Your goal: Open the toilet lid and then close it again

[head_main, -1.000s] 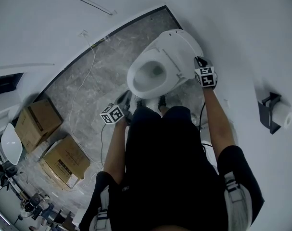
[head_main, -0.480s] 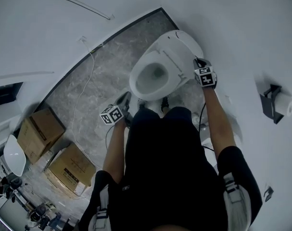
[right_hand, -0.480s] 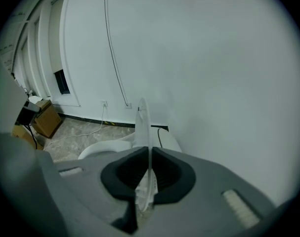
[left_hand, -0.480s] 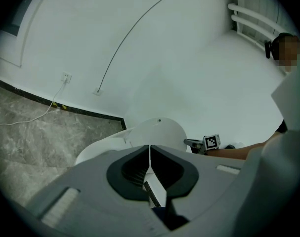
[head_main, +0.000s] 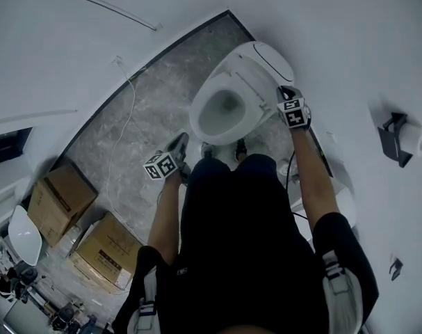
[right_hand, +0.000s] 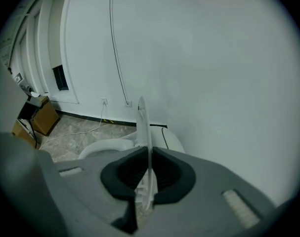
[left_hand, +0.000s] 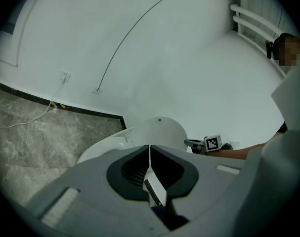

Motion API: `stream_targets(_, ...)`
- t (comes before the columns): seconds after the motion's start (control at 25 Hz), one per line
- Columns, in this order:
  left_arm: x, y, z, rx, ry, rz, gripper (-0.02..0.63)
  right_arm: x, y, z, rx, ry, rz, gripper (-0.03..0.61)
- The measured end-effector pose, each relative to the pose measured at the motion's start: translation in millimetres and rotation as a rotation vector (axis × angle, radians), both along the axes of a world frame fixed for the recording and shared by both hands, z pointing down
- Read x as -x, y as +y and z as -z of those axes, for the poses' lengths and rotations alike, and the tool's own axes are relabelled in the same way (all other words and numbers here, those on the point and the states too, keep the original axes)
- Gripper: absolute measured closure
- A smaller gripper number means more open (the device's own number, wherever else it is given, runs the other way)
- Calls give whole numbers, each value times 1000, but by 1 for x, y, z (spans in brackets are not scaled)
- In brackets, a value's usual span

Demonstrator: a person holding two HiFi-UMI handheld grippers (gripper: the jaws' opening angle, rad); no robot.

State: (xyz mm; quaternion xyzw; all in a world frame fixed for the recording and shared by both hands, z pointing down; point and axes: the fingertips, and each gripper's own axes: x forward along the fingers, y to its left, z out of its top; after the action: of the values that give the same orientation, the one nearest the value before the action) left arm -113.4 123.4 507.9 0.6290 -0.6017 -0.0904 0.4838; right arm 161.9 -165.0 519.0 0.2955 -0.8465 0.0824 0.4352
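The white toilet stands at the top middle of the head view, its bowl uncovered and its lid raised toward the wall. My right gripper is at the lid's right edge. In the right gripper view the thin lid edge stands upright between the pads, so this gripper is shut on it. My left gripper hangs lower left of the bowl, shut with nothing in it. Past the left gripper, the left gripper view shows the lid and the right gripper.
Two cardboard boxes stand on the marble floor at the left. A white cable runs across the floor from a wall socket. A paper roll holder hangs on the wall at the right.
The right gripper has shifted slightly with the lid edge still in it. The left gripper has drifted a little beside the bowl. The head view has swung, so the boxes sit lower.
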Motion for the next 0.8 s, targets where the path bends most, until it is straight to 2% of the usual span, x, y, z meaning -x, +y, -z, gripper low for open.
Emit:
stream_targets(0.28, 6, 5, -4, -1, 9, -17, 595, 10, 23, -2, -34, 14, 4, 551)
stream_targets(0.8, 41, 23, -7, 7, 10, -66, 595, 39, 81, -3, -68, 62, 33, 540)
